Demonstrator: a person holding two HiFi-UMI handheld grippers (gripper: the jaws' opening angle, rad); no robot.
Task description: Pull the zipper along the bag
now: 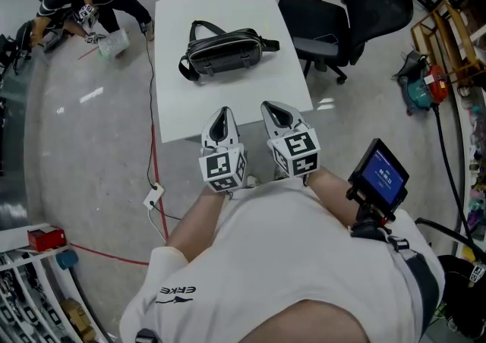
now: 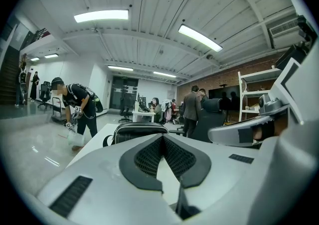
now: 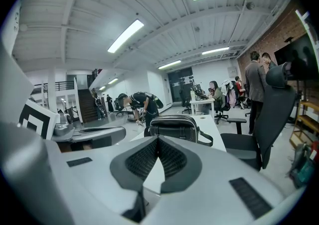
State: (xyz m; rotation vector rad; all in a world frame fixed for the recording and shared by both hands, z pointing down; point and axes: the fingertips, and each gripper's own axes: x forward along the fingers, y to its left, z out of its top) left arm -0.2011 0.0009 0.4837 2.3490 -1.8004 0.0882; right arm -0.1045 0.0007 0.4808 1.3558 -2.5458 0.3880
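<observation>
Head view: left gripper (image 1: 222,112), right gripper (image 1: 275,108), jaws together.

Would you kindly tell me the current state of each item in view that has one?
Left hand-held gripper: shut, empty, clear of the bag.
Right hand-held gripper: shut, empty, beside the left one.
Black leather waist bag: lying on the white rectangular table, untouched; zipper too small to judge.
Black office chair: unoccupied.
Small black-framed screen: lit blue.
</observation>
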